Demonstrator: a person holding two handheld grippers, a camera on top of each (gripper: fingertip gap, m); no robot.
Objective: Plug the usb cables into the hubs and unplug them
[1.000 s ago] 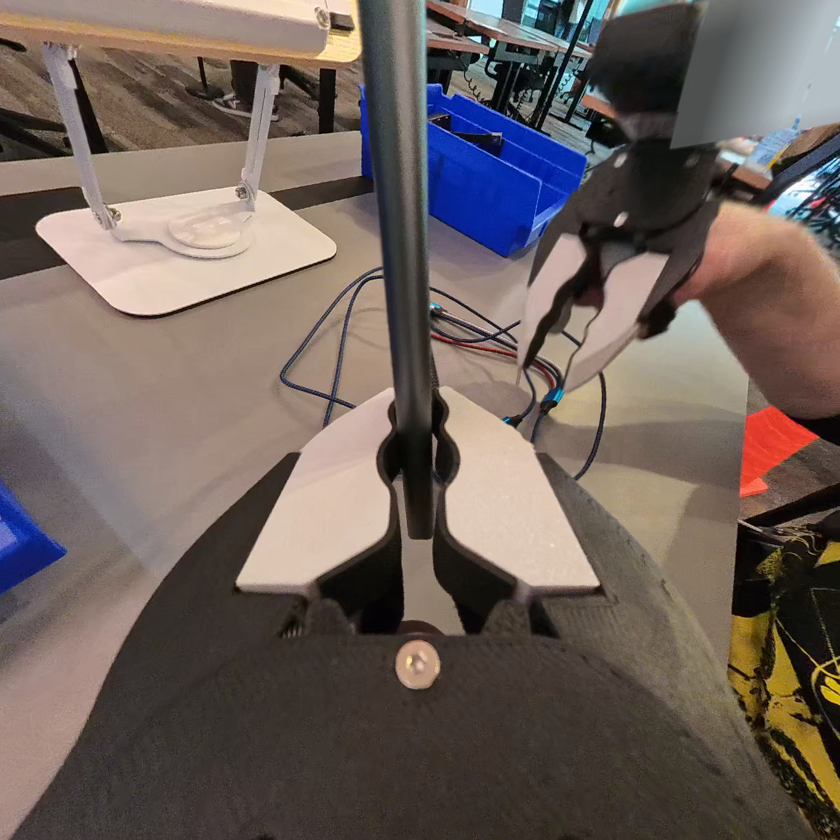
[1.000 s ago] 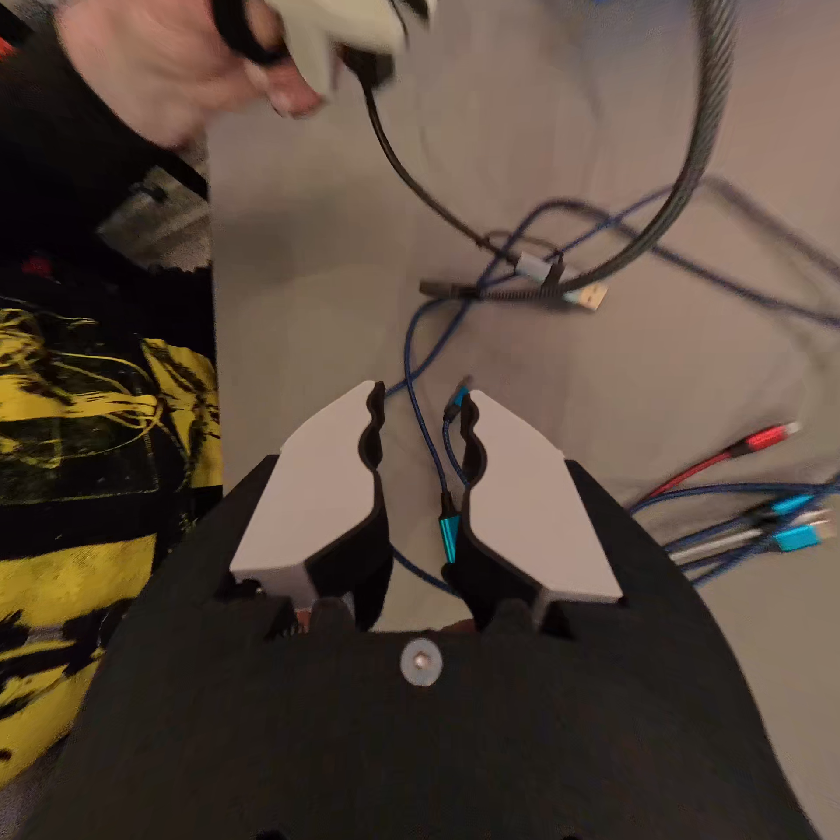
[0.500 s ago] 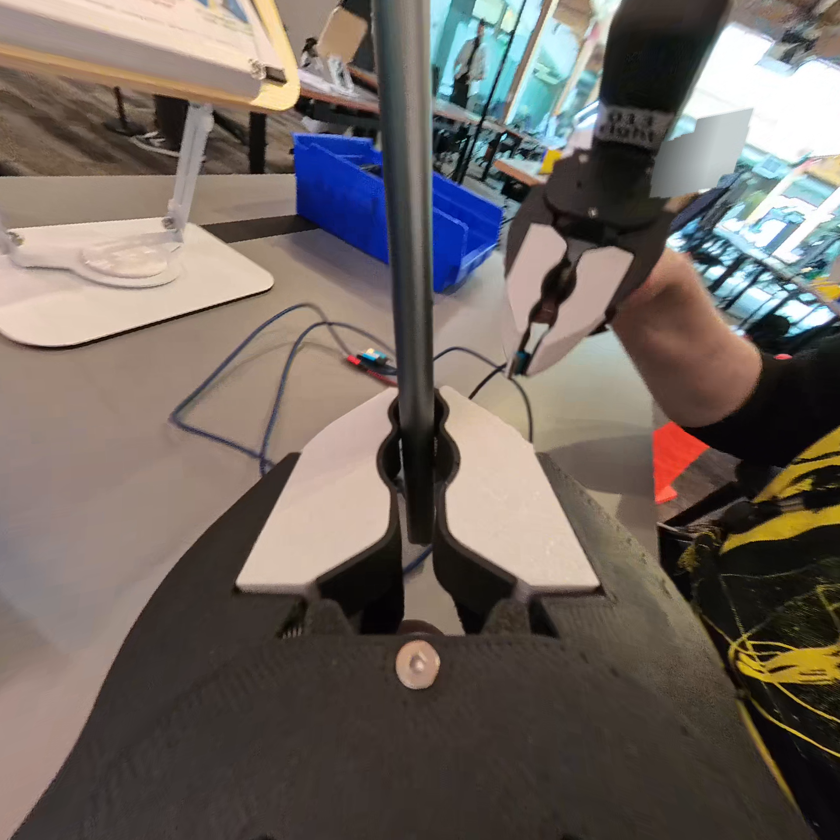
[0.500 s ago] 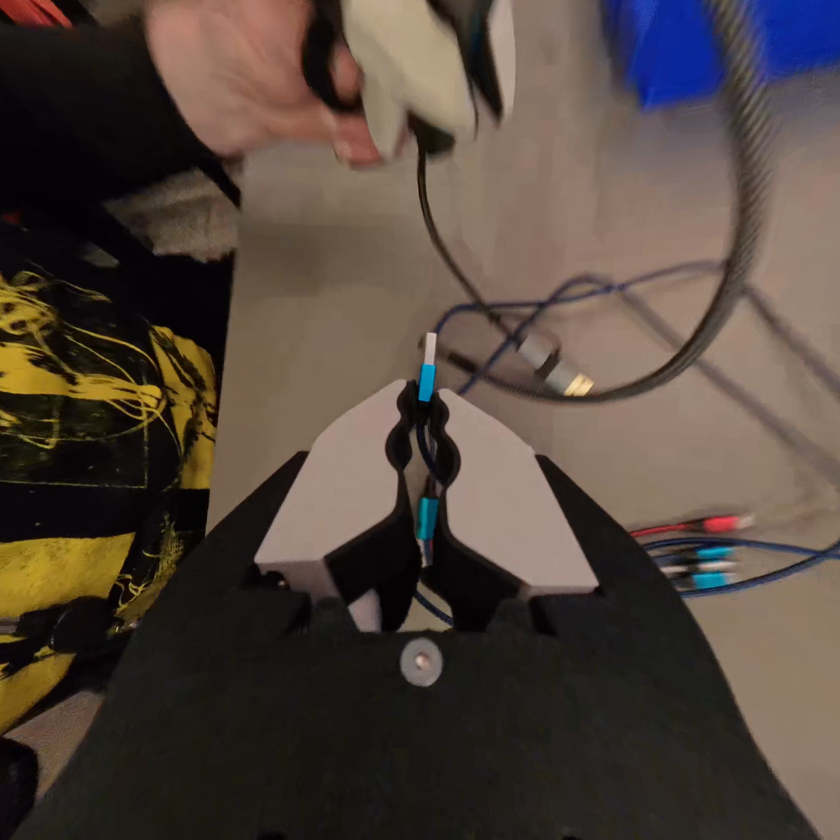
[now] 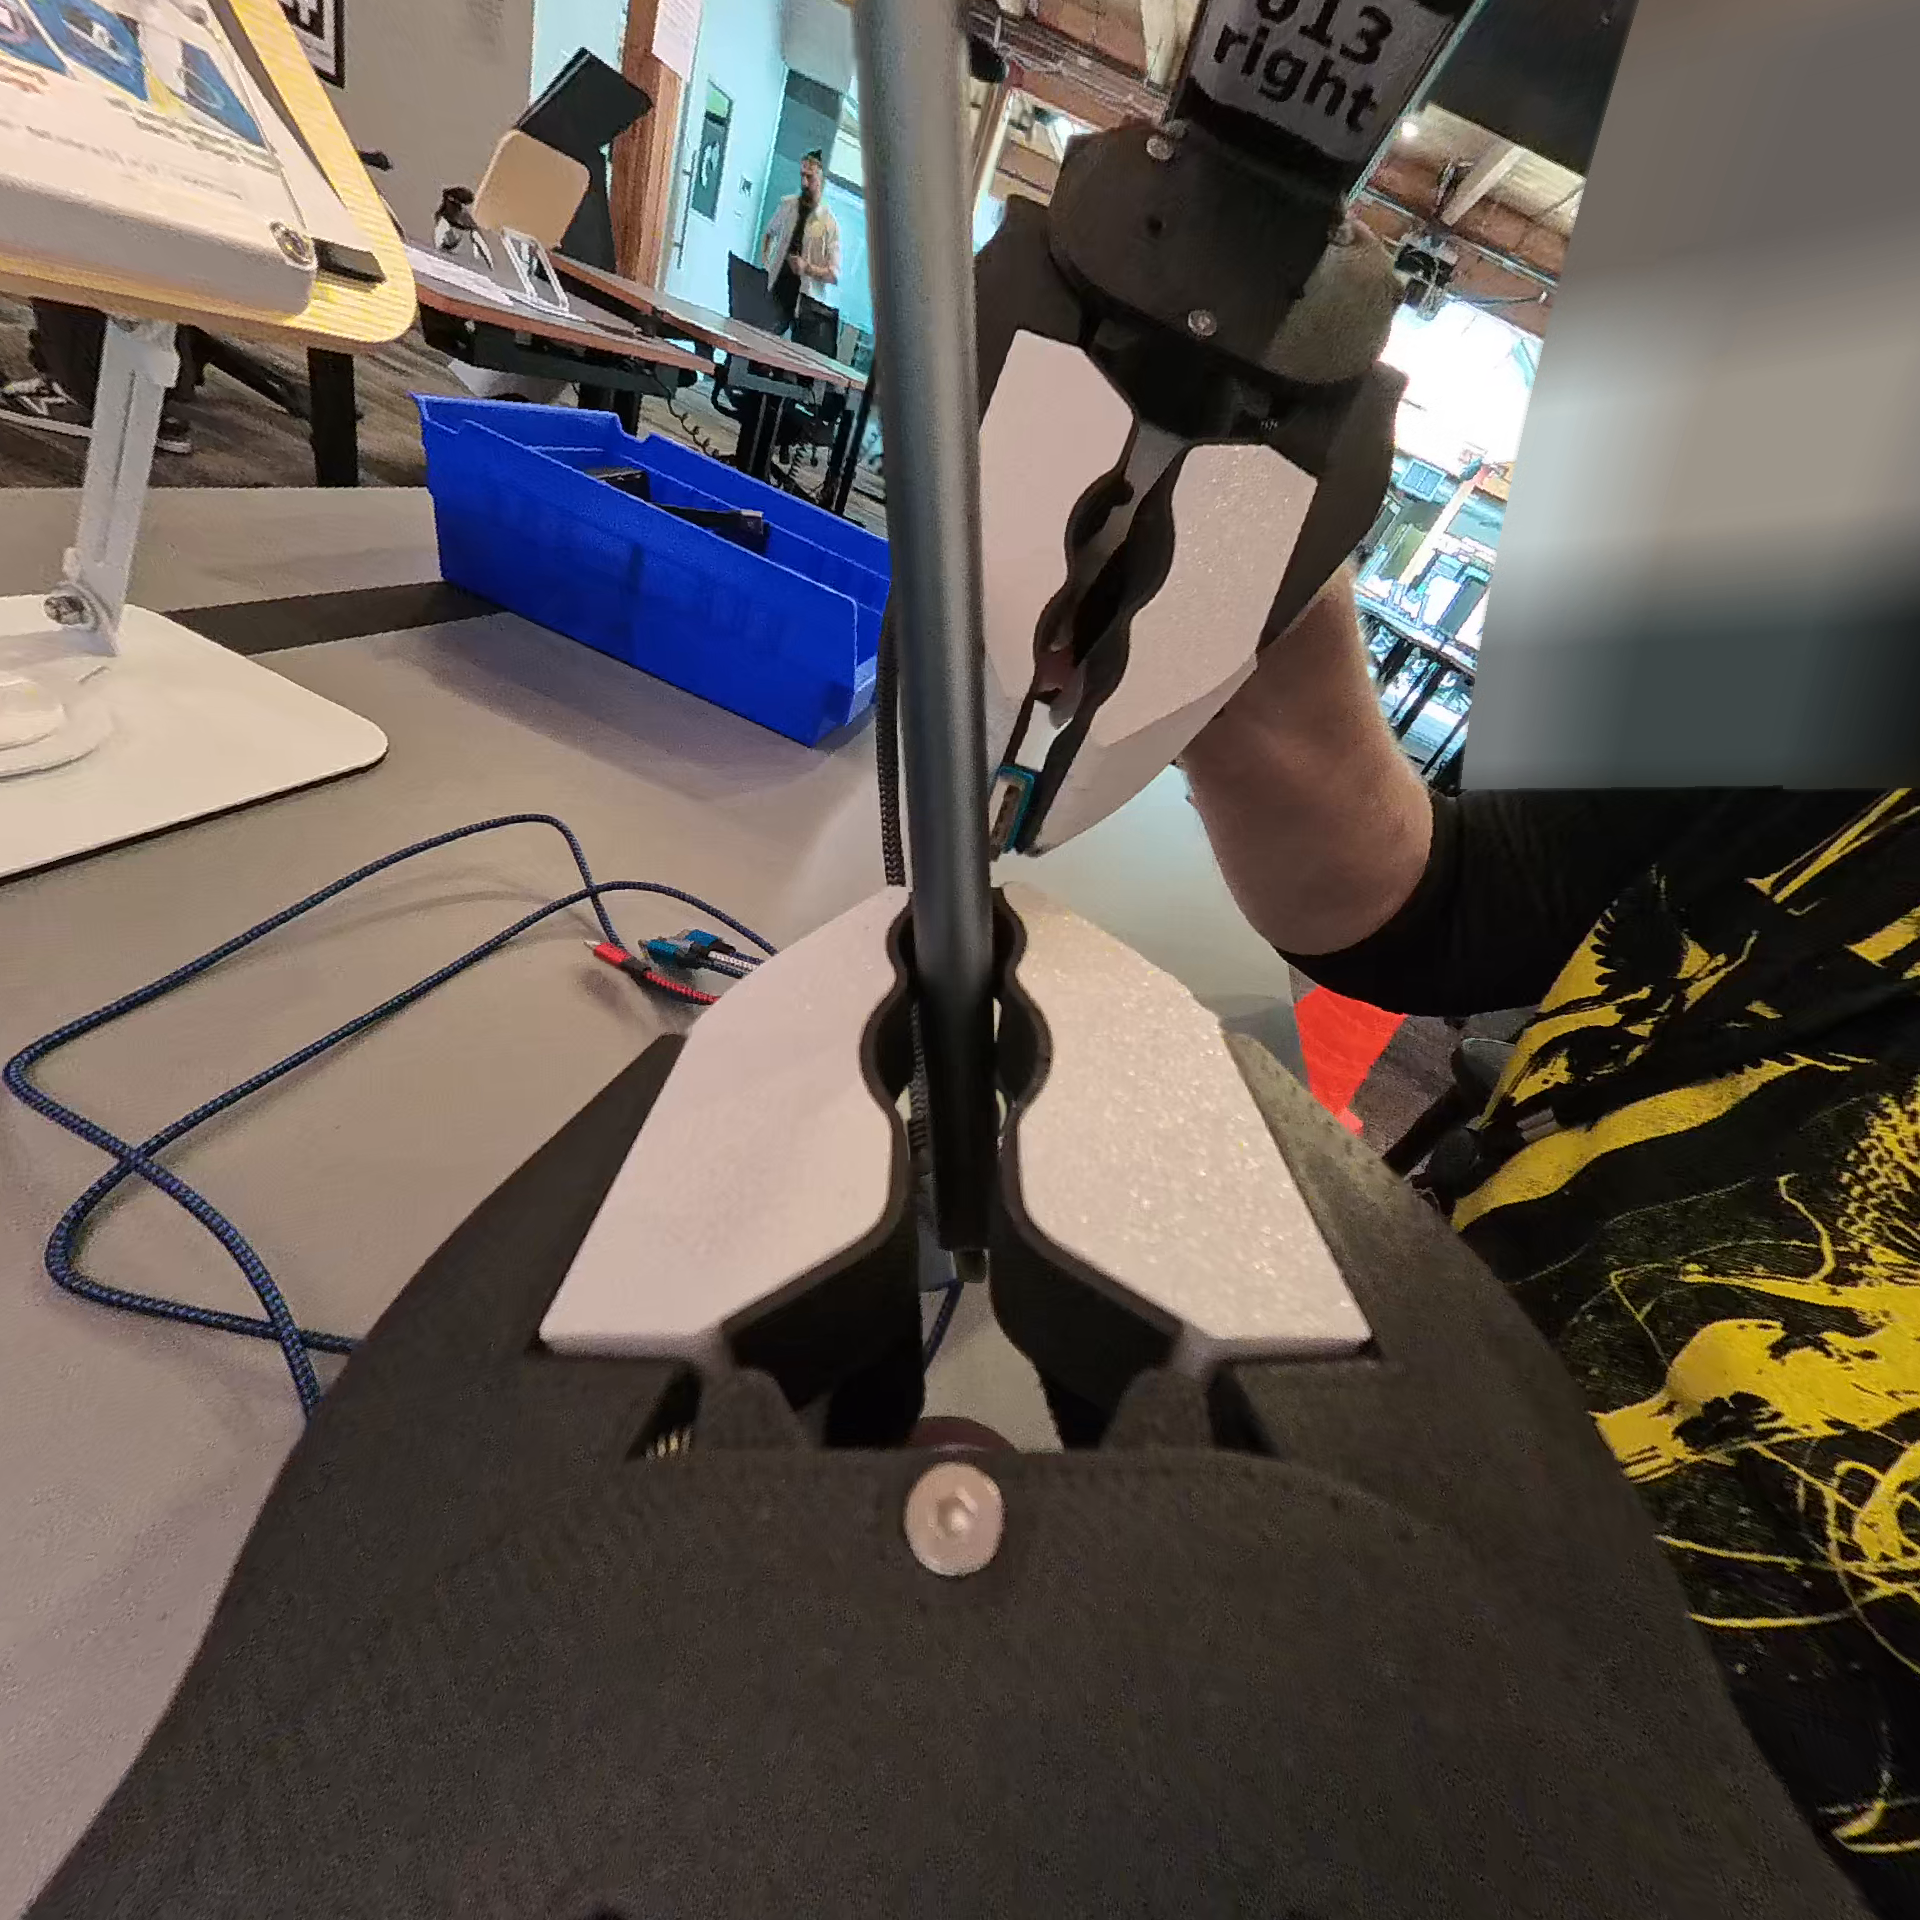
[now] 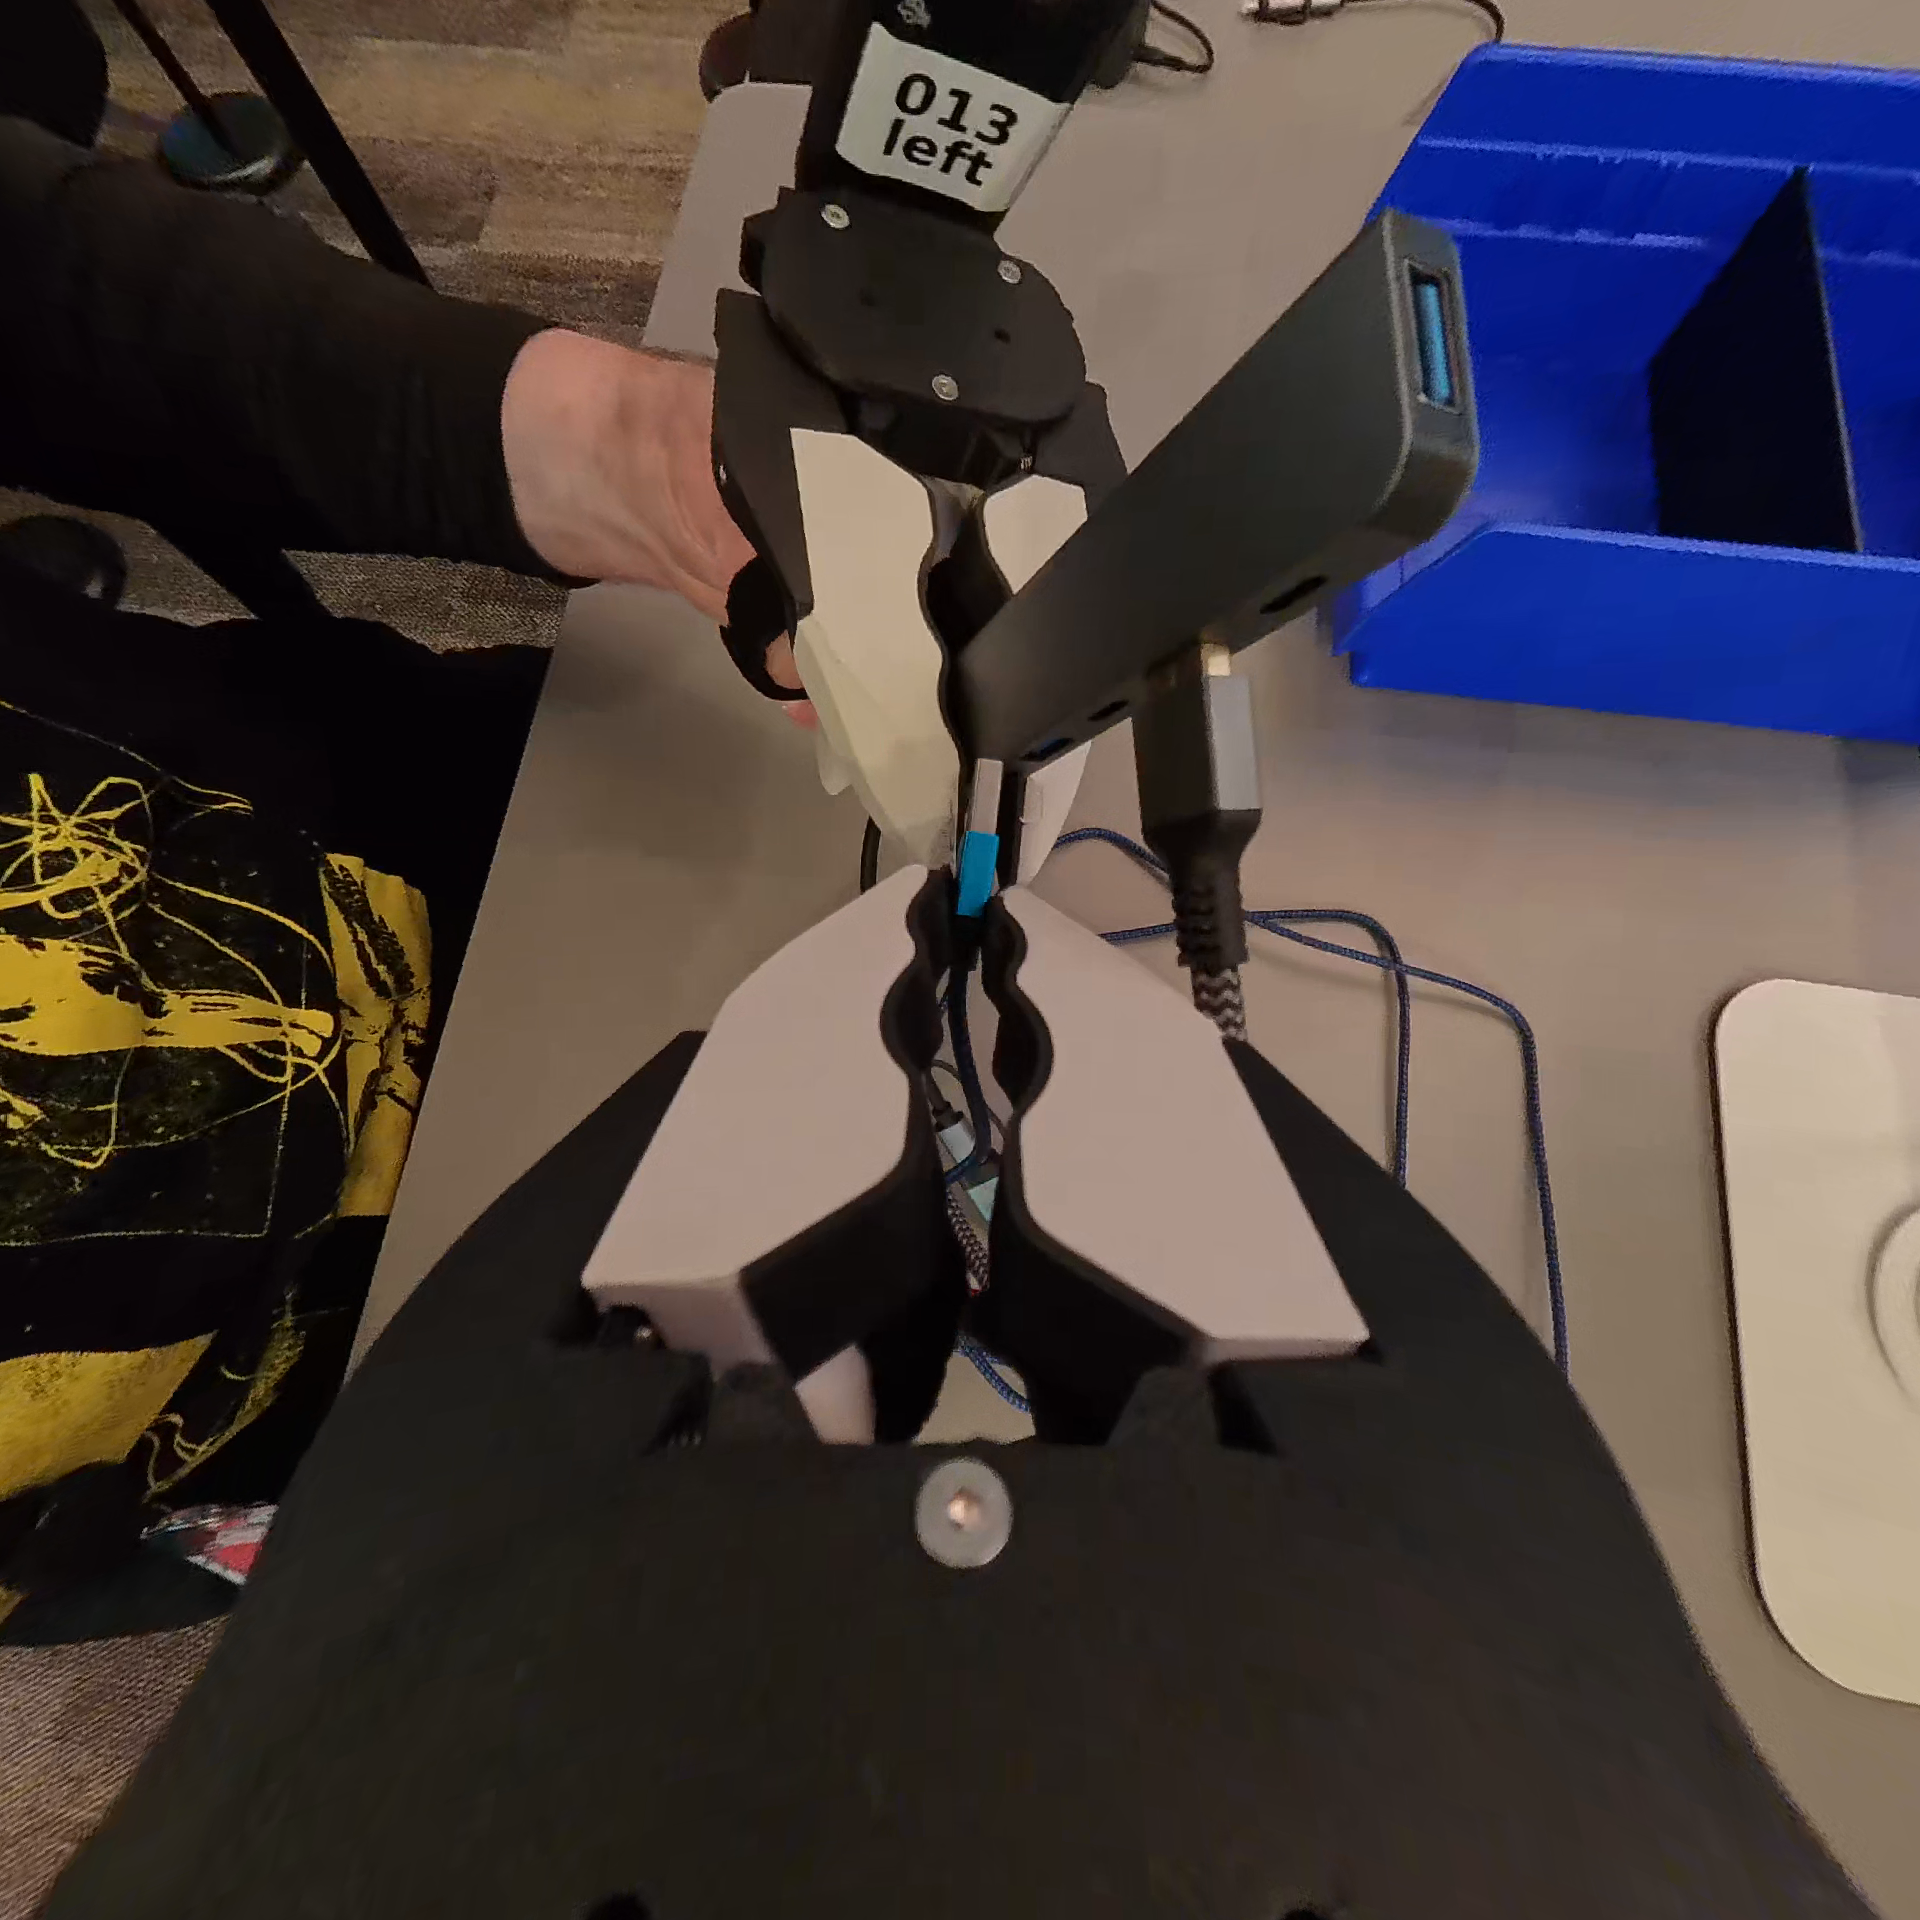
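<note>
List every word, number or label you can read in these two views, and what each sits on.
I do not quote writing; here is what carries it.
White label, dark print, legible: on the handle of the left gripper.
Black label, white print, legible: on the handle of the right gripper.
Printed sheet on the white stand: too blurred to read.
Shirt: yellow graphic, no legible words.

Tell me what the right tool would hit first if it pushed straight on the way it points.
Probably the grey hub held in the left tool: the blue plug in the right tool already has its metal tip at the hub's edge. Whether it lines up with a port is unclear.
</note>
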